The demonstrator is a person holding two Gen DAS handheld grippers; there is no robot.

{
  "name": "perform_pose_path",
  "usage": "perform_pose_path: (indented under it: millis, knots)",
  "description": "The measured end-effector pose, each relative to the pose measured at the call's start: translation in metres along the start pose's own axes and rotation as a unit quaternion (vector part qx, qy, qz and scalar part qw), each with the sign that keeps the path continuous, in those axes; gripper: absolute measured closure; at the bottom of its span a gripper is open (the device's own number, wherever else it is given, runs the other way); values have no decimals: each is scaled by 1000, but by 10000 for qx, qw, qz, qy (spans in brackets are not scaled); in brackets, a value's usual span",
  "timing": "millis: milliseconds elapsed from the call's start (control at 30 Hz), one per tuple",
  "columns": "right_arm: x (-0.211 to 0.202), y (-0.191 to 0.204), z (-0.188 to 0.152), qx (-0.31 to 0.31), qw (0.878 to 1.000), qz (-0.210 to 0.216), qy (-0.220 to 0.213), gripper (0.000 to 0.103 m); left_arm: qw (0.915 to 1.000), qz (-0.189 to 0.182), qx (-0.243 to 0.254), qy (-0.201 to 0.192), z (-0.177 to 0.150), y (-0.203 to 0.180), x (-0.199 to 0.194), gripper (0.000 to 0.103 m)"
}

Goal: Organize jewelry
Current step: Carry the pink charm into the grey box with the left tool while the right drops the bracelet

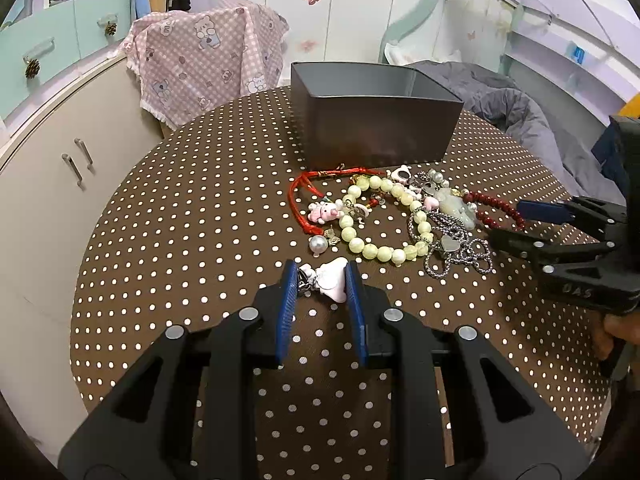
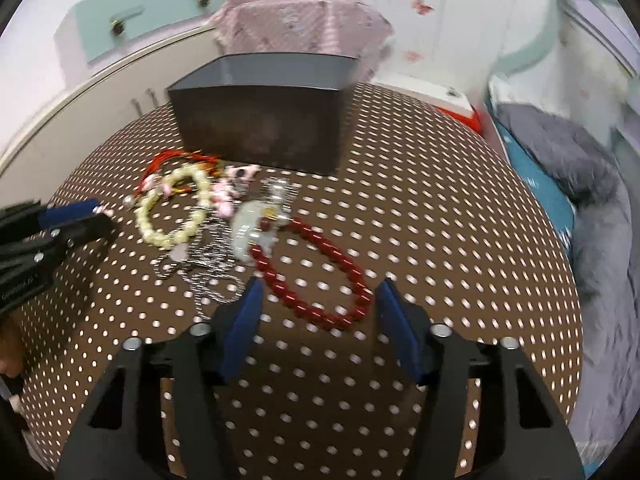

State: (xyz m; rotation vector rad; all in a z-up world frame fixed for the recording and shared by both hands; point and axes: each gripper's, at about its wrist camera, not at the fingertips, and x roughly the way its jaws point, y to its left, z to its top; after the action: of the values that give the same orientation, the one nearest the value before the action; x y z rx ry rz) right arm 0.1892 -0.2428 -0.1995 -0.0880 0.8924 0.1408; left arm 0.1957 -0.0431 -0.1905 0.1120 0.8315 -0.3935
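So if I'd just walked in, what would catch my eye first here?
Probably the tangle of jewelry on the brown polka-dot table: a pale green bead bracelet, a silver chain and a dark red bead bracelet, all in front of an open grey box. Next, the left hand-held gripper, its blue pads pinching a small pink-white charm at the near edge of the pile.
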Motion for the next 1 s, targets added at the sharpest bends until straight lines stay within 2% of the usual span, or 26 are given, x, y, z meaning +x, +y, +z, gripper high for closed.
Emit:
perform_pose_path:
  millis: [67,100,133,200,267,400,600,700,833,1000]
  knots:
    - [2,3,2,-87,9999,89,-18,71,10000,-12,-17,-28,1,0,0,79]
    - [2,3,3,-113,9999,95,-10,89,10000,-25,-18,-36,2,0,0,79]
    - [2,4,4,-123,9999,80,0,96,10000,-52,-17,-60,3,0,-2,79]
    - [-2,-1,5,-3,9998,217,-46,97,9999,-77,-27,-120,4,2,-6,79]
    - [-12,-10,8,237,9981,548,-138,97,9997,-129,-59,-187,7,8,-12,79]
    - [-36,-15,17,270,9962,746,-357,97,9991,-166,-32,-389,21,13,-25,79]
    - [-81,-19,59,167,9908,1069,-817,97,9973,-174,75,-713,56,9,-42,79]
    - [-98,-18,83,75,9895,1029,-1012,97,9961,-220,120,-851,82,8,-47,79]
    - [-103,-21,128,87,9867,1181,-1118,97,9958,-272,189,-849,125,8,-39,79]
    - [-75,-28,164,259,9885,1212,-863,96,9972,-288,238,-652,161,6,-16,78]
